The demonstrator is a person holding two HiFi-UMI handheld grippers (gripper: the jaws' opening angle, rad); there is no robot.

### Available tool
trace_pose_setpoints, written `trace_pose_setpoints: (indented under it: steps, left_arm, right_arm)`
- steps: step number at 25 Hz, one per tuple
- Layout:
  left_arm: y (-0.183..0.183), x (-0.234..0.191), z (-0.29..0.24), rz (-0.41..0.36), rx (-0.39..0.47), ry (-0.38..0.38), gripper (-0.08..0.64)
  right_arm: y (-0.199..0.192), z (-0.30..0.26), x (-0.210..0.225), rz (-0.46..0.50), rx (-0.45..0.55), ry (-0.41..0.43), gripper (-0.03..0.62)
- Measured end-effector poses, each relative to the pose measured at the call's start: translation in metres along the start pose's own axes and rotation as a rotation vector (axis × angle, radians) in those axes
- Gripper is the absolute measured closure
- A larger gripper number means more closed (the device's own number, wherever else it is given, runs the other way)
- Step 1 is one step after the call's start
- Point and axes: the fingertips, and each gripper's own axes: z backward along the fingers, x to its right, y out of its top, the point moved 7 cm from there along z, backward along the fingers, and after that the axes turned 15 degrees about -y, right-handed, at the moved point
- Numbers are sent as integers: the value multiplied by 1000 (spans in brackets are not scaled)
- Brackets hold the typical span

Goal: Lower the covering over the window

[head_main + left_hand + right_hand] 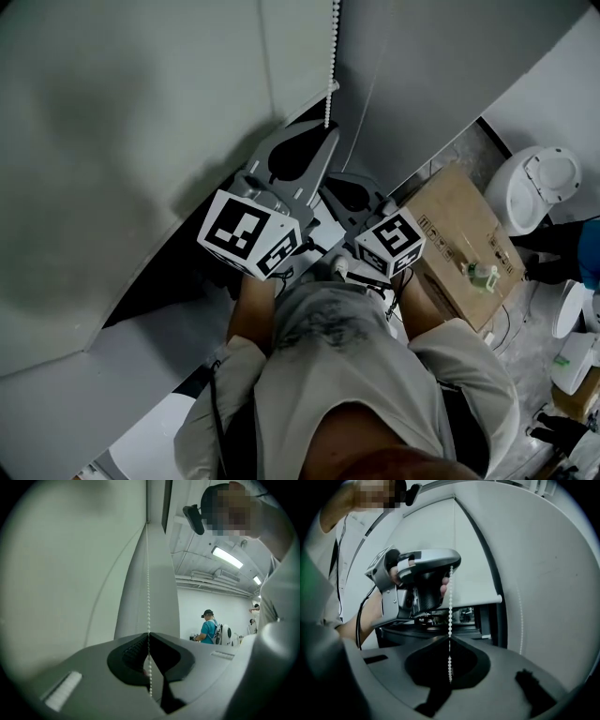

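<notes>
- The left gripper [149,635] is clamped shut on the bead chain [148,573], which runs up toward 12 o'clock; gripping high likely buys a long downward pull.
- The right gripper [450,639] is pinched on the same chain lower down, with the left one at 11 o'clock in its view, probably keeping the strand taut.
- The blind [473,550] hangs partway, its bottom bar [480,603] leaving window [464,615] exposed beneath.

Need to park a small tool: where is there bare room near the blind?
The cardboard box top, left of the small bottle, is bare; so is the pale surface at lower left. Crowded: left tongs and right tongs both pinch the bead chain in the corner, and white devices crowd the space right of the box.
</notes>
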Motion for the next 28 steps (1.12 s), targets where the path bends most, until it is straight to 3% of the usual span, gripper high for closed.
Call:
trace_pose_setpoints:
  steps: [9,18,28]
  left_arm:
    - [-35,-6,8,53,-37,8,543]
    - [-67,-11,10,73,-128,32,543]
    - [-108,-13,16,146,-182,59,543]
  right_arm:
    - [-32,-5,-3,-9,-79,-4,574]
    - [-59,-13,-4,15,-183,-8,574]
    - [-99,-11,-2,-40,-264,-15,574]
